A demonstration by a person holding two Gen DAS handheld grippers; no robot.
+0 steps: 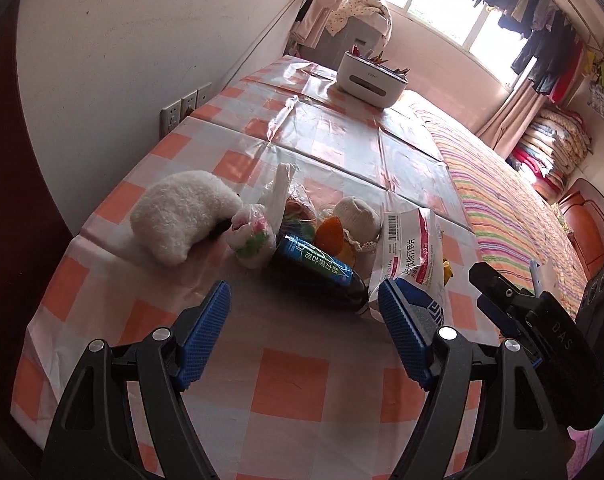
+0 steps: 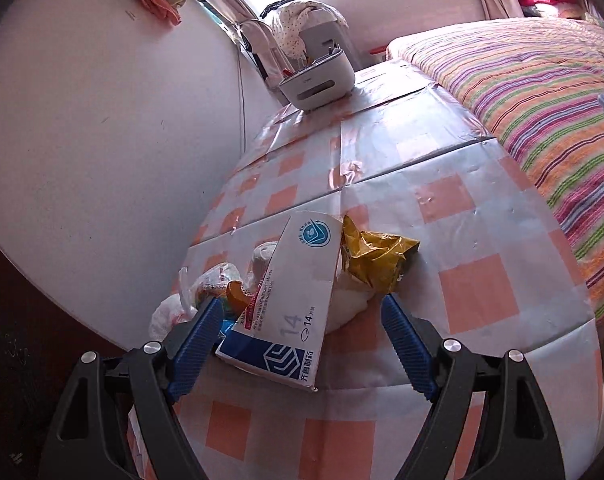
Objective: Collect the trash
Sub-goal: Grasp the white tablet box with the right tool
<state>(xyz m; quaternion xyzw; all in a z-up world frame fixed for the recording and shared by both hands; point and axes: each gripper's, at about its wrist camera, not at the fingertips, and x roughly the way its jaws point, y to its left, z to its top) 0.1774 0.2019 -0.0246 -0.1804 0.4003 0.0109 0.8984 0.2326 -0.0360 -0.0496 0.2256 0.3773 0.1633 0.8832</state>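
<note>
A pile of trash lies on the checked tablecloth (image 1: 286,376). It holds a dark bottle with a blue-green label (image 1: 316,270), a white and blue medicine box (image 1: 412,252), a clear plastic bag (image 1: 280,196) and an orange item (image 1: 330,234). My left gripper (image 1: 304,304) is open, just in front of the bottle, empty. In the right wrist view the medicine box (image 2: 294,304) lies flat with a crumpled yellow wrapper (image 2: 376,258) beside it. My right gripper (image 2: 302,322) is open and straddles the box's near end. It also shows in the left wrist view (image 1: 498,292).
A white plush toy (image 1: 182,214) and a small knitted doll (image 1: 358,216) lie by the pile. A white box with pens (image 1: 372,76) stands at the table's far end. A striped bed (image 1: 514,216) runs along the right. The wall (image 1: 142,60) is on the left.
</note>
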